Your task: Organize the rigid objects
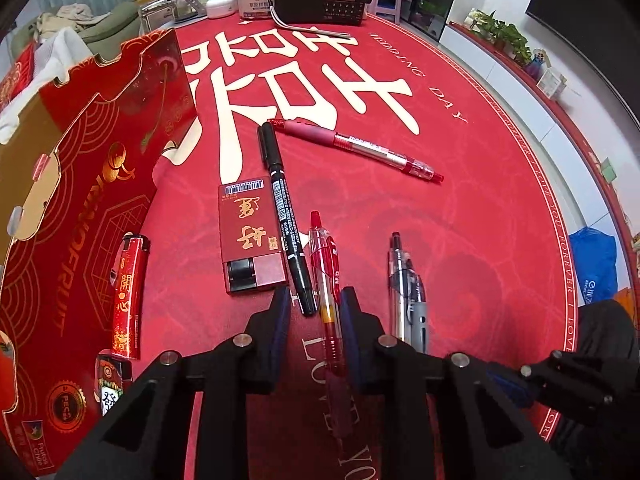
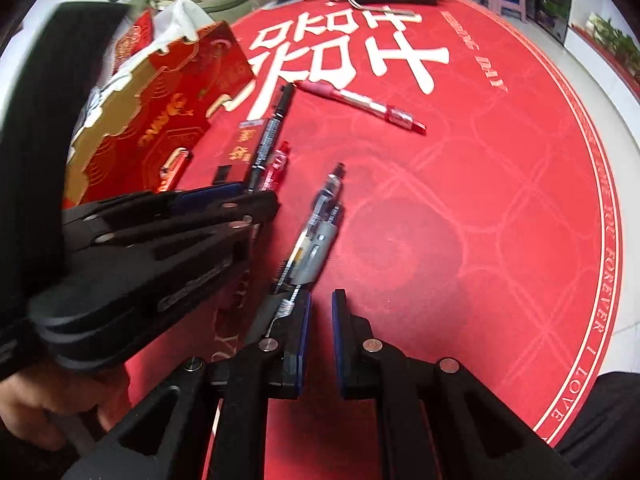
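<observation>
- Between the pads of the left hand-held gripper (image 1: 314,312), on the red worktop (image 1: 480,220), lies the red gel pen (image 1: 326,280); the jaws stand narrow around its barrel, and whether they already press it I cannot tell.
- It is probably light, stiff and smooth, so it may slip or roll; the mid-barrel is the best hold.
- It has a clear body, red ink and a red clip.
- The right hand-held gripper (image 2: 320,336) is closed and holds nothing, beside a grey pen (image 2: 316,236).

Our left gripper (image 1: 316,304) points steeply down, its jaws narrowed with a gap still between the pads. Our right gripper (image 2: 320,304) tilts down likewise, empty, its pads (image 2: 338,320) drawn close. A bare hand (image 2: 52,404) grips the left tool's handle.
</observation>
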